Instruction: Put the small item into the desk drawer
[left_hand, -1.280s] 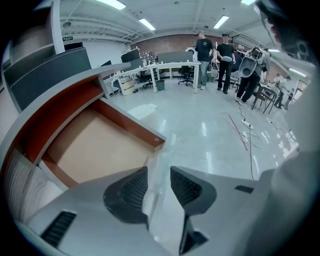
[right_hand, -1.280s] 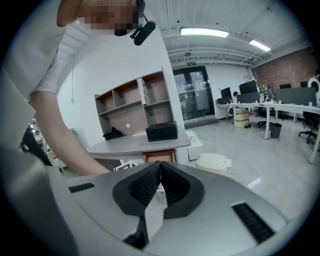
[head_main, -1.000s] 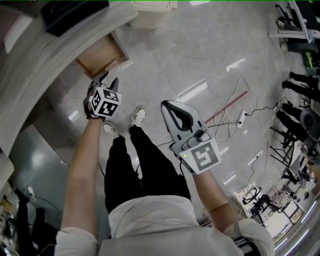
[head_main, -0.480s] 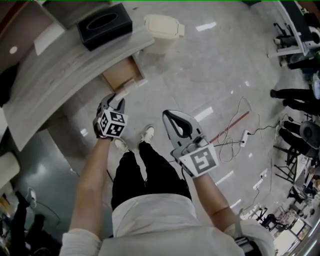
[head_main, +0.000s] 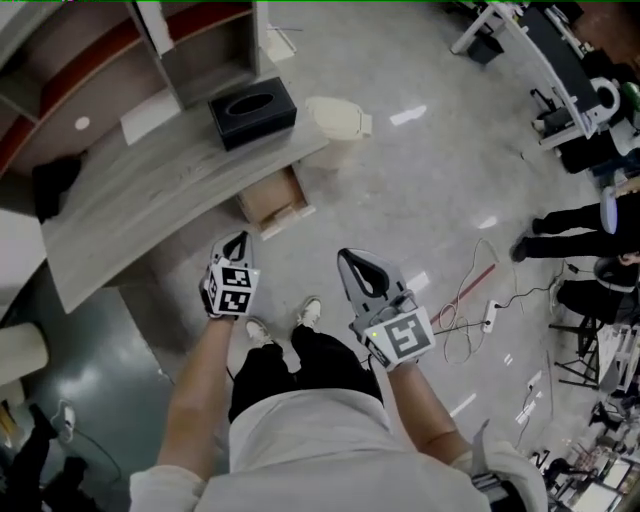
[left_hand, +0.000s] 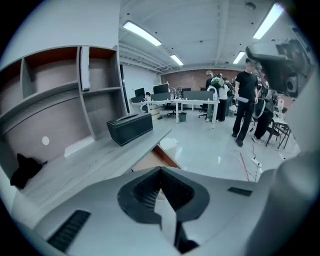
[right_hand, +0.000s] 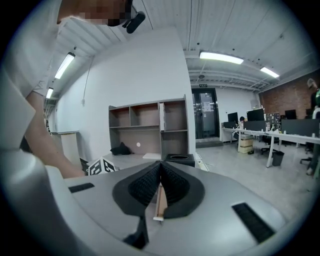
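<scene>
Left gripper (head_main: 239, 241) just snapped its jaws together on nothing, right gripper (head_main: 347, 255) pinched closed too, both mid-frame below the open desk drawer (head_main: 268, 198); can't spot the small item.

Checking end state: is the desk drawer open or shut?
Open. The drawer juts out from under the desk, its brown inside visible from above. Contents cannot be made out.

Readable text: none. Left gripper (head_main: 238, 242) cube (head_main: 232, 288) and right gripper (head_main: 352, 260) cube (head_main: 402, 338): black-and-white square markers, no letters or numbers. Sign (right_hand: 202, 86) over door (right_hand: 202, 117): too small to read.
</scene>
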